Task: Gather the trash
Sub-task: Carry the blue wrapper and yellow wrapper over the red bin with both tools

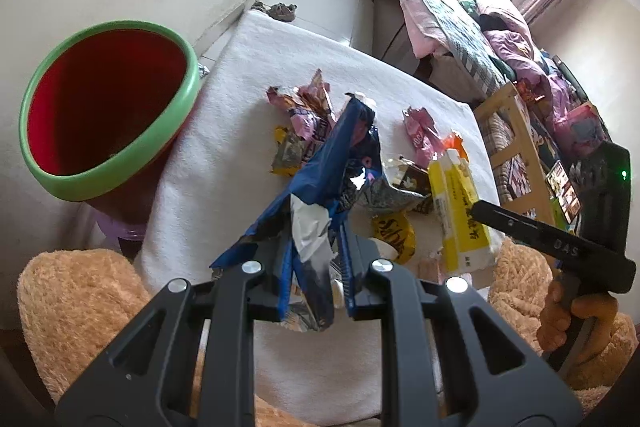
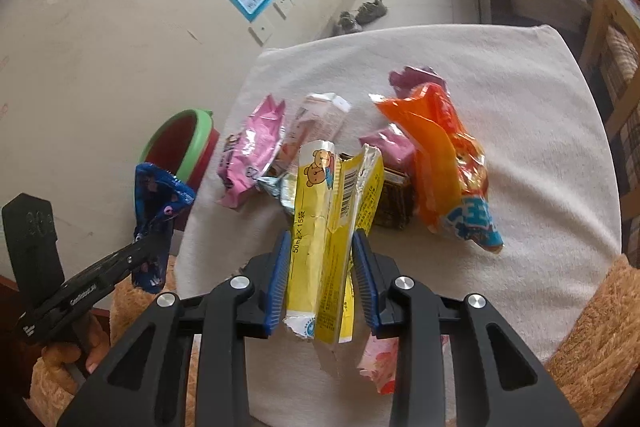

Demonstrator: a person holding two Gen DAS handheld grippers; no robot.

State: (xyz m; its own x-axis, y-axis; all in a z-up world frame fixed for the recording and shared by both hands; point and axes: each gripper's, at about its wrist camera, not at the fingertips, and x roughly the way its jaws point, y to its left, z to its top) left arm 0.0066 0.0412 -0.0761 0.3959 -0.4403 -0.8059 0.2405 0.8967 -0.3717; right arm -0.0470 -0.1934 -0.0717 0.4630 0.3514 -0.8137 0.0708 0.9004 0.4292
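Yellow packet (image 2: 320, 247) pinched btwn right hand-held gripper (image 2: 321, 263) pads.

Wrappers (image 2: 440, 163) heaped mid-tabletop (image 2: 540, 147), bare cloth left clear around them, bin (image 1: 108, 111) mouth unblocked at the left edge, wall (image 2: 100, 47) close behind.

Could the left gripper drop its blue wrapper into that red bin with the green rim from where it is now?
Probably yes. The left gripper is shut on the blue wrapper, and the bin stands open-mouthed beside the table's edge on that side, with nothing between them. It still has to swing across to the bin.
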